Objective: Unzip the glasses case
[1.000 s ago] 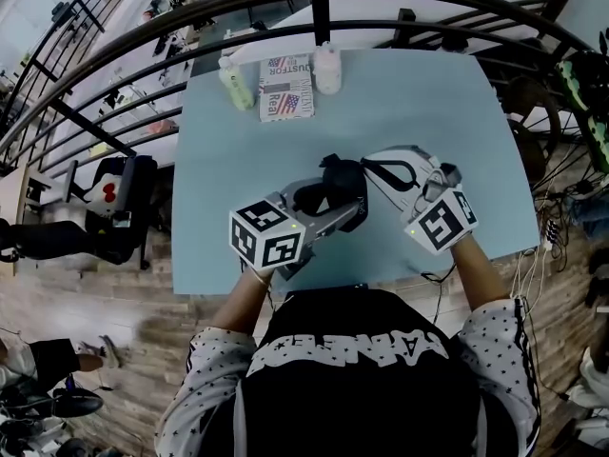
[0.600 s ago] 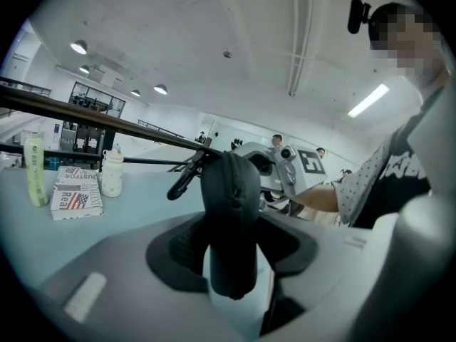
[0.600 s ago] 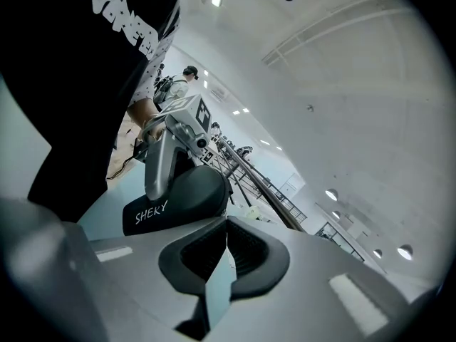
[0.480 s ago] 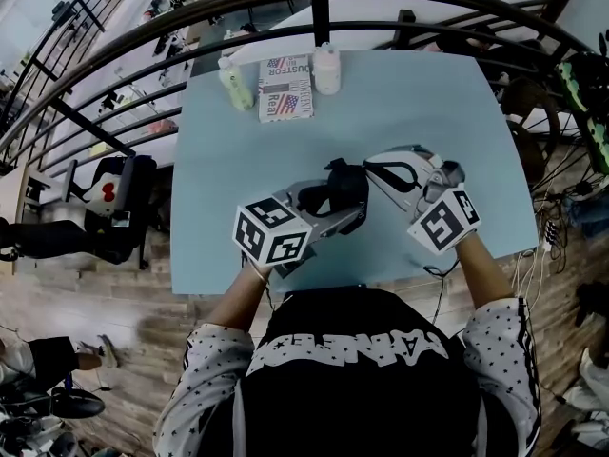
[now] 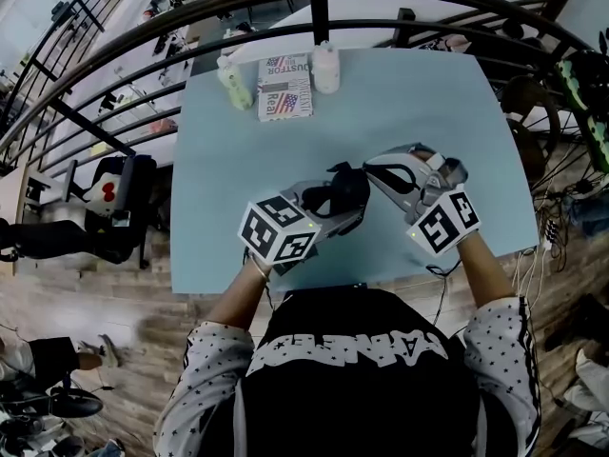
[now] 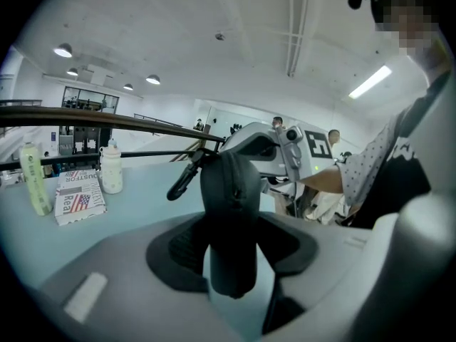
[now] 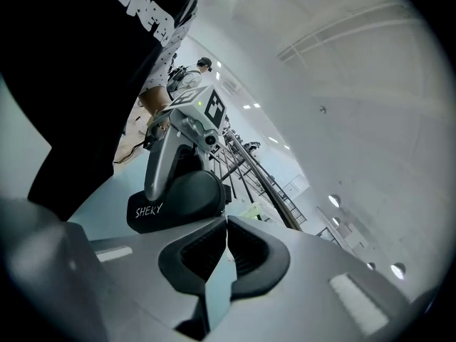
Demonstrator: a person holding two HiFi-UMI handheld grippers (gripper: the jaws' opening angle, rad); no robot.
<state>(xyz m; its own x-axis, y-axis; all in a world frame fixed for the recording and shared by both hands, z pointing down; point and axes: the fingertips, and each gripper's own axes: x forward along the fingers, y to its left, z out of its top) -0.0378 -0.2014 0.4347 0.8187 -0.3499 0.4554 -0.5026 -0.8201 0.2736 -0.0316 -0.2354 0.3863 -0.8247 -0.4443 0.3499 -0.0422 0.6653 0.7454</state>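
A black glasses case point(image 5: 341, 196) stands on edge between the pads of my left gripper point(image 5: 335, 208), which is shut on it just above the light blue table point(image 5: 419, 103). In the left gripper view the case point(image 6: 229, 219) fills the gap between the jaws, and a black loop point(image 6: 182, 180) hangs off its upper left. My right gripper point(image 5: 373, 171) is shut, its tips against the case's far upper end. In the right gripper view the pads point(image 7: 226, 225) meet just short of the case point(image 7: 178, 198). What they pinch, if anything, is hidden.
At the table's far edge stand a green bottle point(image 5: 235, 82), a printed box point(image 5: 285, 88) and a white bottle point(image 5: 326, 68). A dark curved railing point(image 5: 314, 27) runs behind the table. The person's torso is close to the near edge.
My left gripper has rolled and shifted slightly right and toward the near edge, carrying the case. The right gripper has rolled a little but stays in place, still shut.
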